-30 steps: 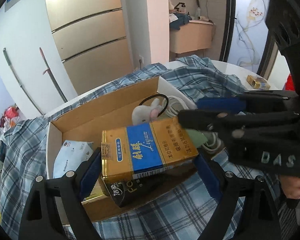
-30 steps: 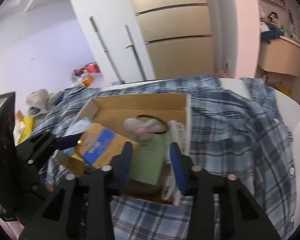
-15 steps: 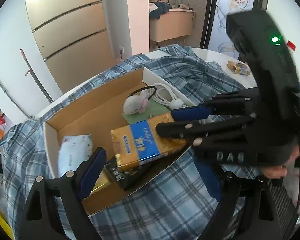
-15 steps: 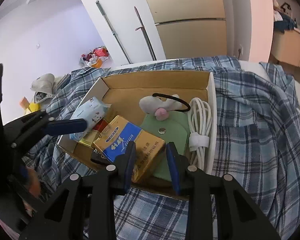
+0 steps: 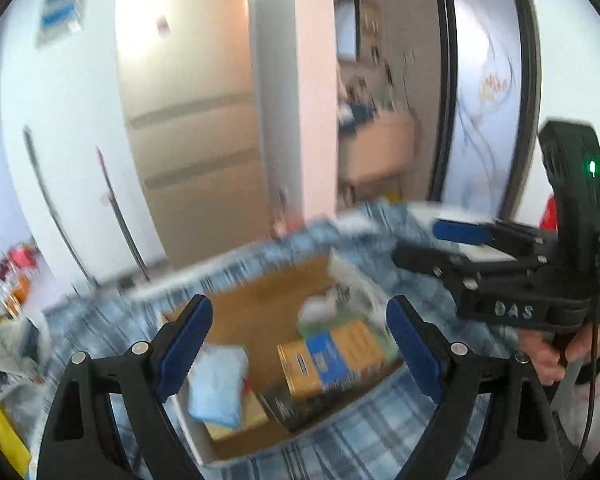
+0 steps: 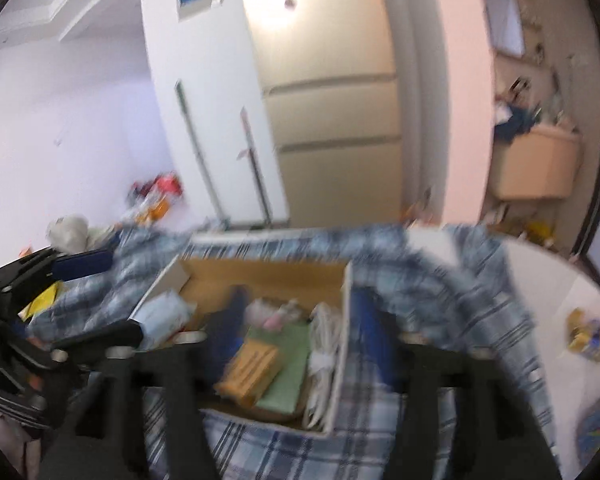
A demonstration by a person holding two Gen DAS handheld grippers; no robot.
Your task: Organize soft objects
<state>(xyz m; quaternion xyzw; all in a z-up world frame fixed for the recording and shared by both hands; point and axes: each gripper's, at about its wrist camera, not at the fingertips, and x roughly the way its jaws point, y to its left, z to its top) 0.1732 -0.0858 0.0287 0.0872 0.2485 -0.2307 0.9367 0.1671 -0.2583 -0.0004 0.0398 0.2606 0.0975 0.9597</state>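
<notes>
An open cardboard box [image 5: 260, 300] [image 6: 268, 276] sits on a plaid cloth. In it lie a yellow-and-blue carton [image 5: 332, 356] [image 6: 252, 368], a pale blue tissue pack [image 5: 220, 384] [image 6: 164, 312], a white plush mouse [image 5: 320, 308] [image 6: 272, 312], a green pouch [image 6: 288, 368], a white cable [image 6: 320, 344] and a black packet [image 5: 284, 404]. My left gripper [image 5: 300, 340] hangs open above the box's near edge, holding nothing. My right gripper [image 6: 300, 336] [image 5: 428, 246] is blurred, and its jaws are opening with nothing pressed between them.
The plaid cloth [image 6: 440, 280] covers most of a round white table [image 6: 548, 292]. A small yellow packet [image 6: 588, 334] lies on its bare right part. A person's hand [image 5: 552, 360] holds the right gripper's handle. Tall cabinets and a wall stand behind.
Both grippers have risen and drawn back from the box, so more of the room shows. The right jaws, narrow by the carton before, now stand wider. The carton lies in the box.
</notes>
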